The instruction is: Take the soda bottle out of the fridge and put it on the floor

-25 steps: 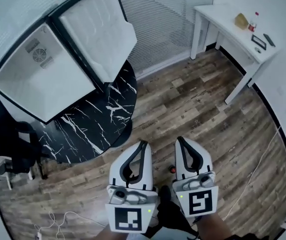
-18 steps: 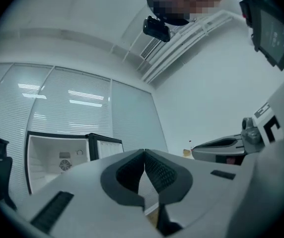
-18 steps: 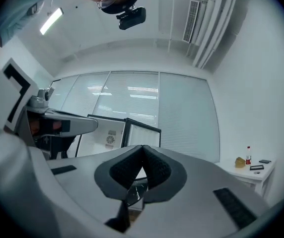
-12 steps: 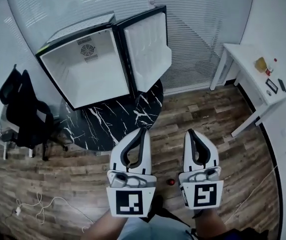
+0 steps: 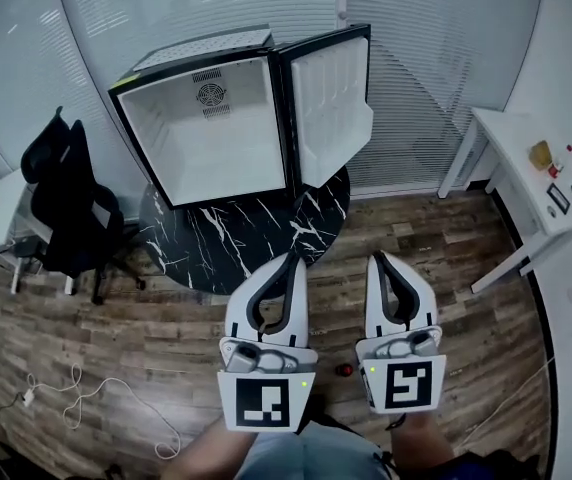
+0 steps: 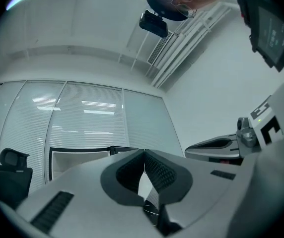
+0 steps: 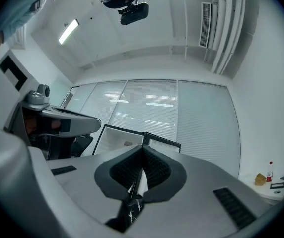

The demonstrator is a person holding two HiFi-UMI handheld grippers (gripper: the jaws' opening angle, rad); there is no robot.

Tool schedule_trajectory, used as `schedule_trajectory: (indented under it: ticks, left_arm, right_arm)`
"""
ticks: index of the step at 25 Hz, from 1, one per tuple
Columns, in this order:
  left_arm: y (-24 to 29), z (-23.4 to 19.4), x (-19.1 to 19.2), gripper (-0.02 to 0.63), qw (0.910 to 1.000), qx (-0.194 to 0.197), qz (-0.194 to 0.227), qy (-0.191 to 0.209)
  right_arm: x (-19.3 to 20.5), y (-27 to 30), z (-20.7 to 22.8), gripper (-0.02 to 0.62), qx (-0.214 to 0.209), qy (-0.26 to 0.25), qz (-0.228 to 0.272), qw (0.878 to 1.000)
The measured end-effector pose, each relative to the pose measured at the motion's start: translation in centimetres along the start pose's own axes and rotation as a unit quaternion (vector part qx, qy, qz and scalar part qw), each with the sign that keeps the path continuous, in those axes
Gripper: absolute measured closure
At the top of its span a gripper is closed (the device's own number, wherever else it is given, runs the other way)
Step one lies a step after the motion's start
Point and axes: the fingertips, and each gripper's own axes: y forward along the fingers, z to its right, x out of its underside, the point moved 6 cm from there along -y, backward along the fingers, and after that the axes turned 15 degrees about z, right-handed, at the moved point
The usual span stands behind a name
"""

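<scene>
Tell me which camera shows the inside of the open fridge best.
The head view: it looks straight into the open fridge, showing the whole white interior. Both gripper views catch only a small part of it past their jaws.

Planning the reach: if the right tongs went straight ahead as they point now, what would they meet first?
Probably the open fridge door, with only free air before it, though depth is hard to judge. The right tongs are shut and empty.
</scene>
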Motion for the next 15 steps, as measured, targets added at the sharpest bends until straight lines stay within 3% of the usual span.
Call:
schedule_trajectory:
  ticks: [15]
  left_arm:
    - [-0.5,-1.4,-0.7,0.589,0.9999,-0.012,0.001,0.006]
  right_arm:
    - [-0.6,0.8,-1.4,0.583,-0.007,0.011,0.008,1.0]
